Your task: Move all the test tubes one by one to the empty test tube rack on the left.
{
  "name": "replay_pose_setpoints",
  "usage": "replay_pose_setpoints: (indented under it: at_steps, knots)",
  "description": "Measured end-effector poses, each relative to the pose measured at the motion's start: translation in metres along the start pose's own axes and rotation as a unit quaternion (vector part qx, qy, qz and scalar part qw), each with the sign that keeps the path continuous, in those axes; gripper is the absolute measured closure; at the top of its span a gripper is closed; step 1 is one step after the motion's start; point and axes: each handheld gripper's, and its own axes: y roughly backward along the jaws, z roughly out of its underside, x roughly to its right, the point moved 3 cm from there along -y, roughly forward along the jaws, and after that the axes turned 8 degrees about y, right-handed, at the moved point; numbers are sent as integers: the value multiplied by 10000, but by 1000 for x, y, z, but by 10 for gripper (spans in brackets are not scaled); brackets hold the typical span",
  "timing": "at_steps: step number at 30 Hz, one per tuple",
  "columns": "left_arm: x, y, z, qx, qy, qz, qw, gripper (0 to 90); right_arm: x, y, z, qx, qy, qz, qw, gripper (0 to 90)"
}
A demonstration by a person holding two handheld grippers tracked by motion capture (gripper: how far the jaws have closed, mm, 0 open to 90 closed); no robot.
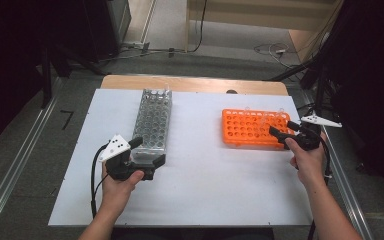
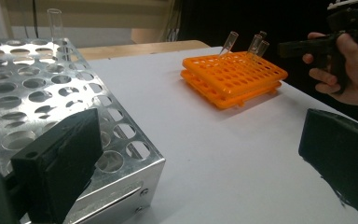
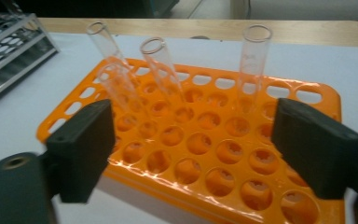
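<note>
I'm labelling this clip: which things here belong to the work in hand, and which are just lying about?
In the job:
orange rack
glass tubes in it
metal rack
right gripper, jaws open
left gripper, open

Lying about:
cables on the floor

Left gripper (image 1: 147, 152) low at the metal rack's (image 1: 153, 120) near end, jaws wide apart; right gripper (image 1: 283, 132) at its far side, jaws parted, nothing gripped.

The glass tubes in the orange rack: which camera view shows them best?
The right gripper view: three clear tubes stand close up in the orange rack, with open rims plain. The left gripper view shows them small and leaning at the rack's far edge. In the high view they are faint and hard to count.
</note>
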Motion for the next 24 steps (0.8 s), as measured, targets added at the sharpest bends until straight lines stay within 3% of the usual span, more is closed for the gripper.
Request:
replay_pose_setpoints:
  at_steps: [3,4,7,8,16,24]
  knots:
    - [0,-1,2,-7,24,-10,10000,0,4,-5,0,-115,4,128,9999,210]
    - [0,-1,2,-5,33,-5,10000,0,8,-10,0,-190,-60,249,9995,270]
    - [0,-3,3,-30,30,-18,10000,0,11,-14,0,-225,-95,298,9993,320]
    - [0,-4,3,-29,63,-6,10000,0,15,-18,-1,-294,-100,359,9989,375]
    - [1,-6,5,-72,85,6,9999,0,24,-36,-7,-354,-229,436,9982,513]
    - [1,-5,6,-61,93,14,9999,2,22,-50,-8,-486,-314,453,9973,583]
